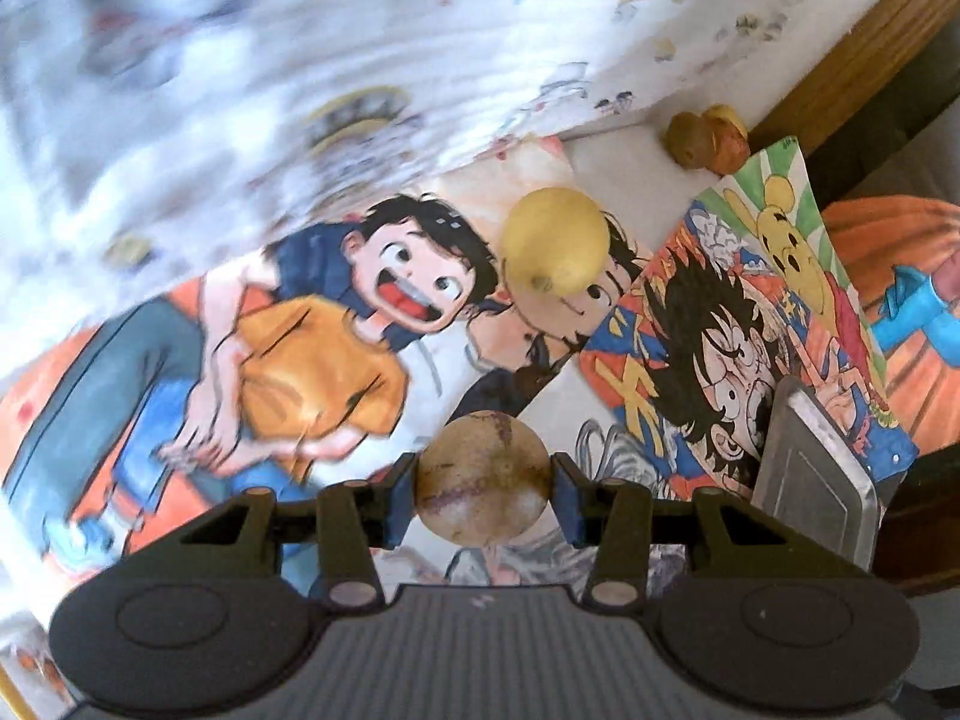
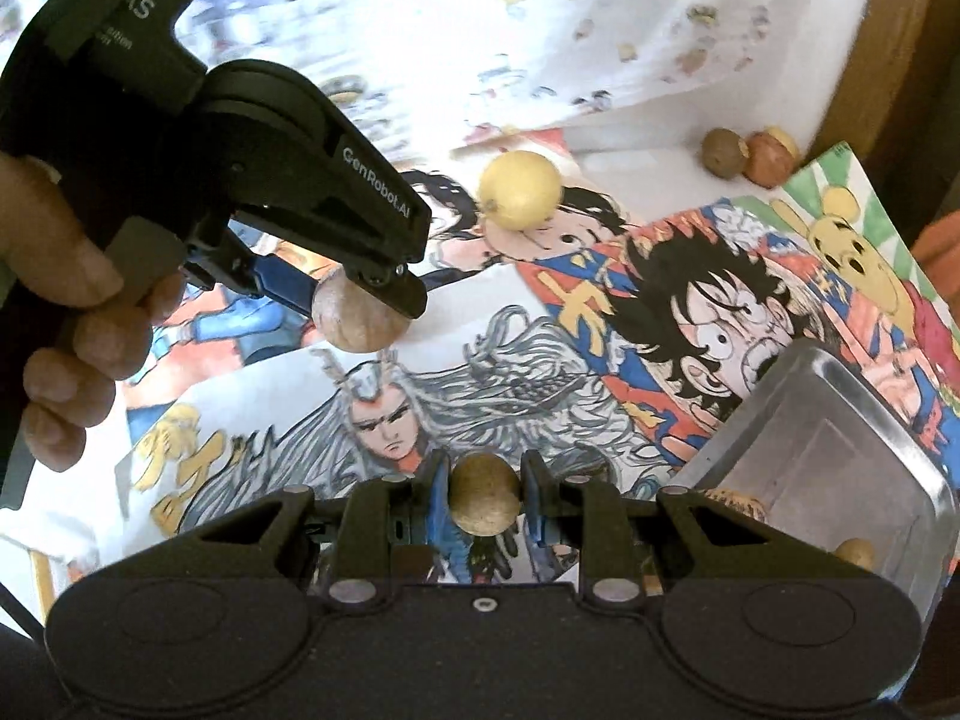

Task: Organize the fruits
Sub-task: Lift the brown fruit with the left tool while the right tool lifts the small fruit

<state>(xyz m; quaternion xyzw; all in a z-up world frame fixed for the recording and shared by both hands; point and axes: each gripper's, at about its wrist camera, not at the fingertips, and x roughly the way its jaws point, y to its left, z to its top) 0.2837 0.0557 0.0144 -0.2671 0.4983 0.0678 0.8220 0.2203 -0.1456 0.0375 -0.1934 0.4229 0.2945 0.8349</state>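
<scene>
We hold a round, mottled beige fruit [image 1: 483, 483] clenched between the 2 blue-padded fingers of our left tool [image 1: 483, 483]; from the right wrist view the same tool hangs raised above the drawings, gripped by our left hand [image 2: 72, 330]. Our right tool [image 2: 485, 501] grasps a smaller tan-brown fruit [image 2: 483, 501] in the same way, near the metal tray [image 2: 870, 396] at its right. At least 2 small fruits lie inside the tray, partly hidden behind the tool's body. A yellow fruit [image 1: 555, 247] rests on the cartoon drawings [image 1: 336, 324] that cover the tabletop, well apart from both tools. Farther back, 2 small brownish fruits [image 2: 753, 155] sit touching each other just beside the patterned cloth [image 1: 360, 48] and the wooden edge [image 1: 852, 54].
</scene>
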